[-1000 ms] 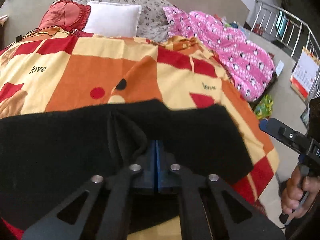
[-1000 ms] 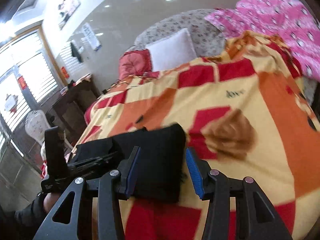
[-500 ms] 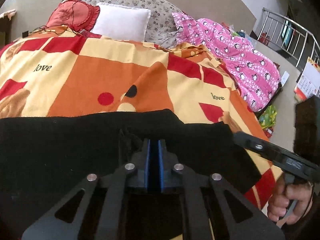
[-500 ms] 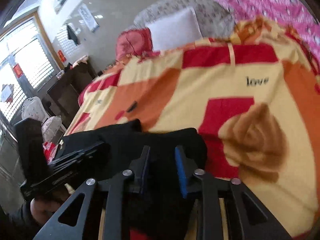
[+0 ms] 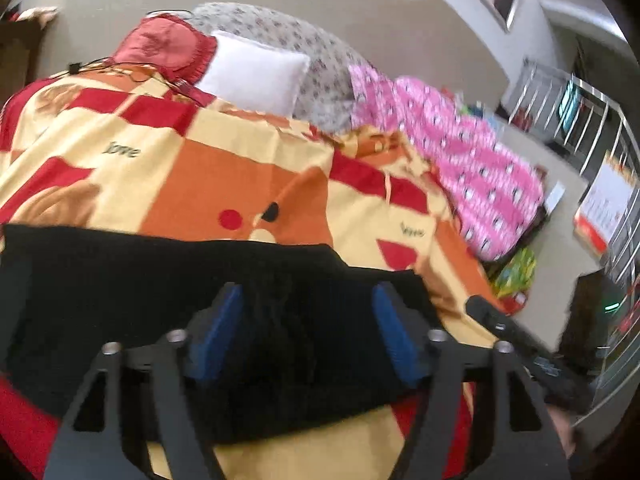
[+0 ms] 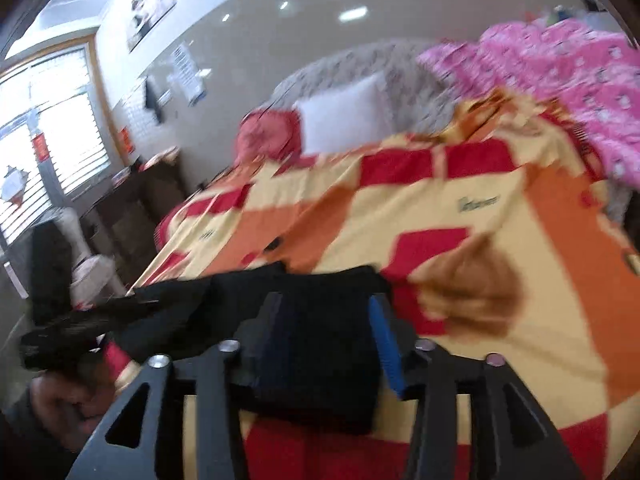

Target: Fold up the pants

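The black pants lie folded flat across the near part of the bed, on a red, orange and yellow patchwork cover. My left gripper is open, its blue pads spread wide over the pants' middle. In the right wrist view the pants show their right end, a thick folded stack. My right gripper is open over that end, with cloth between the pads but not pinched. The other gripper's black body shows at the edge of each view.
A white pillow and a red cushion lie at the head of the bed. A pink patterned blanket hangs over the right side. A metal railing stands far right. A dark cabinet stands left of the bed.
Both grippers have opened: the left was shut on the pants' cloth and now stands wide open. The right narrowed on the pants' end half a second ago and has now spread again.
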Motion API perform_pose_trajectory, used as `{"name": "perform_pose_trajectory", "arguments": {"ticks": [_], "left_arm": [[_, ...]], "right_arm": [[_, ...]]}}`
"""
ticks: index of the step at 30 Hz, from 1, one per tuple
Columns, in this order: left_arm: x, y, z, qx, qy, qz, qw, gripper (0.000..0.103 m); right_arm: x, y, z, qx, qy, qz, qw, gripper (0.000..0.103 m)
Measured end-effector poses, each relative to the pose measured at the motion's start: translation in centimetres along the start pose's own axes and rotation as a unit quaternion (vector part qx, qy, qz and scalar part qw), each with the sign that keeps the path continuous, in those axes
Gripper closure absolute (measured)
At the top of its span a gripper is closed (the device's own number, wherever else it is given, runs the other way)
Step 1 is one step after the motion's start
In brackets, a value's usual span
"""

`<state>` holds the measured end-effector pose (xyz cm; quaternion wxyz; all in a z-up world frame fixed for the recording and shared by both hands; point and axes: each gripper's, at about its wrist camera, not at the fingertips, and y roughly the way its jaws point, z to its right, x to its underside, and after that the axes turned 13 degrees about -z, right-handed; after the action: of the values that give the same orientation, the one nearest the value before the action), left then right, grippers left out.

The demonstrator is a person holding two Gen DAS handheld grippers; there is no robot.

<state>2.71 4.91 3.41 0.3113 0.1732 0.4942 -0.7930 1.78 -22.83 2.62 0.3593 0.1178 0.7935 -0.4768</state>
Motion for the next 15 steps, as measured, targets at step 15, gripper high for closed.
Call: {"name": "perform_pose_trajectory", "arguments": {"ticks": [15], "left_arm": [[8.7,-7.9,-9.1,0.012,-0.135,0.080,0.9875,0.018]], "right_arm": [[1.8,1.4,8.8,0.004,0.199,-0.014,0.980,0.037]]}}
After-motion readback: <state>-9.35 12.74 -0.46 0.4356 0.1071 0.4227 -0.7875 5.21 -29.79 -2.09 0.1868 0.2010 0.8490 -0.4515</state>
